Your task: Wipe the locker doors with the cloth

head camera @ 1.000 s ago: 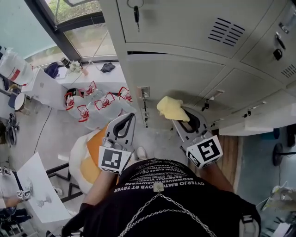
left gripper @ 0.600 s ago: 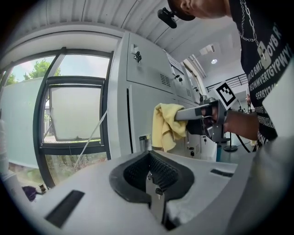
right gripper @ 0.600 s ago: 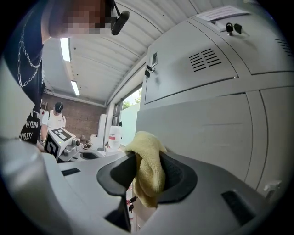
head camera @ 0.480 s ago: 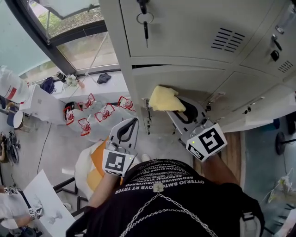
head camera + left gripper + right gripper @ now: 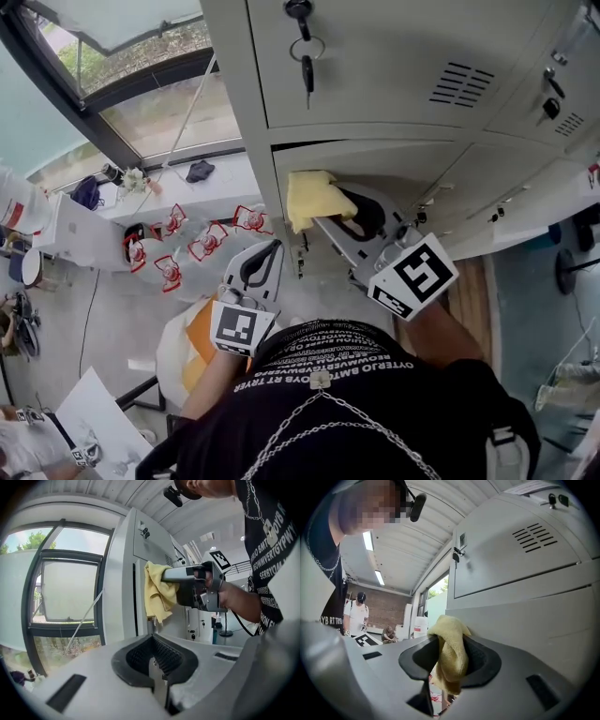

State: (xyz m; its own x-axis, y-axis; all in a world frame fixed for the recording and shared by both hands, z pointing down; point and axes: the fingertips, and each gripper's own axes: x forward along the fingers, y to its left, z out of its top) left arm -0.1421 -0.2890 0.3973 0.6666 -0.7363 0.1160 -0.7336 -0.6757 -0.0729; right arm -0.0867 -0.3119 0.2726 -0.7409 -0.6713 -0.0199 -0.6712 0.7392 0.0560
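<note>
The yellow cloth (image 5: 314, 199), soft and crumpled with a towel-like weave, was in the upper middle of the head view. It was pinched between the ribbed black fingers (image 5: 483, 660) of the right gripper (image 5: 326, 217); its folds bulged above them and hung down below them. The cloth lay against the left edge of a grey metal locker door (image 5: 403, 164), flat and smooth. The door above (image 5: 375, 56) had slanted vent slots and a key (image 5: 307, 70) hanging on a ring. The left gripper (image 5: 270, 248), lower left of centre, held nothing, its fingers clenched together, apart from the cloth.
</note>
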